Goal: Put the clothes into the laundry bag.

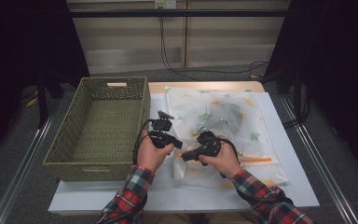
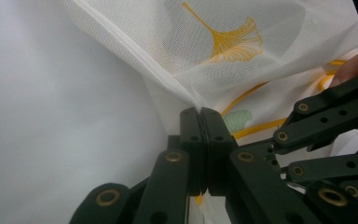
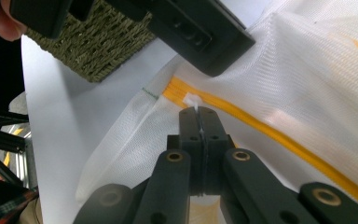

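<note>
My left gripper (image 2: 200,112) closest: jaws fully closed, pinching fold of white mesh bag (image 2: 223,42) at its edge. My right gripper (image 3: 198,112) jaws closed too, nipping small white tab beside bag's yellow zipper (image 3: 279,135). Bag lies flat on white table (image 1: 284,140), just right of green woven basket (image 1: 100,126).

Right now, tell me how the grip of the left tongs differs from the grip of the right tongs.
The left tongs pinch a fold of the mesh bag's white fabric; the right tongs pinch a small white tab at the bag's orange zipper. The left tongs sit nearer the wicker basket; the right tongs sit farther from it. Both are shut.
</note>
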